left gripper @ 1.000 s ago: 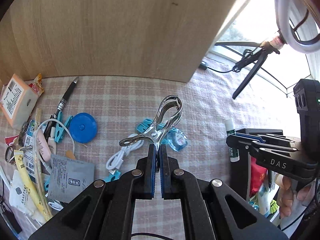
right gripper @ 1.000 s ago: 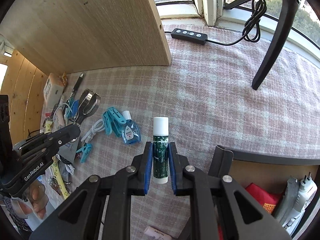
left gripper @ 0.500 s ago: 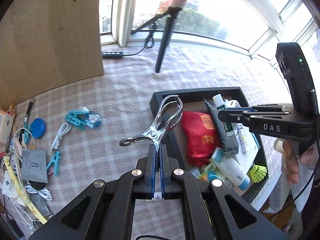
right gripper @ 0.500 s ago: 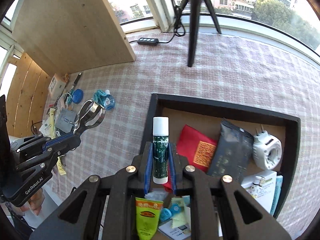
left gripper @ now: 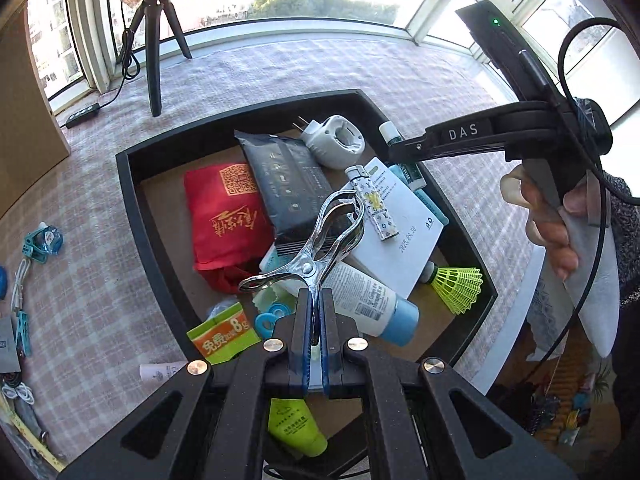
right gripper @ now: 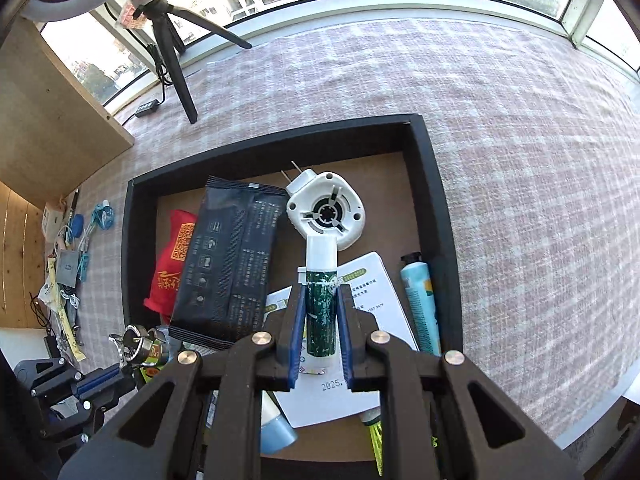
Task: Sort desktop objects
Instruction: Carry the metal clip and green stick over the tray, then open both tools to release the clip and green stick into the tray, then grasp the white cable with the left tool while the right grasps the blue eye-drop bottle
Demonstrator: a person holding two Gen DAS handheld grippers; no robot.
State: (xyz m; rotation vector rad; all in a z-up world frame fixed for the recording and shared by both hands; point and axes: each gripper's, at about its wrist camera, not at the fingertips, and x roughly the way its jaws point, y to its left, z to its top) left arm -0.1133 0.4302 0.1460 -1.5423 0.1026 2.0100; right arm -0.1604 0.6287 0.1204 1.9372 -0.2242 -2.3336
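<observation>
Above the black tray [left gripper: 132, 200], both grippers hang with something clamped. The left gripper [left gripper: 315, 320] has its blue pads squeezed tight on one handle of a steel clip [left gripper: 320, 248], which sticks up and forward over the dark wipes pack [left gripper: 292, 188] and the white box [left gripper: 400, 236]. The right gripper [right gripper: 321, 316] pinches a green glue stick [right gripper: 320, 304] upright between its pads, white cap on top, just in front of the round white plug [right gripper: 326, 210]. Inside the tray also lie a red pouch [left gripper: 224, 220], a blue-capped tube [left gripper: 372, 304] and a yellow shuttlecock [left gripper: 456, 282]. Off to the left, on the checked cloth [right gripper: 520, 160], sits a scatter of blue pegs [left gripper: 38, 240] and cables. A tripod [right gripper: 172, 48] stands by the window.
</observation>
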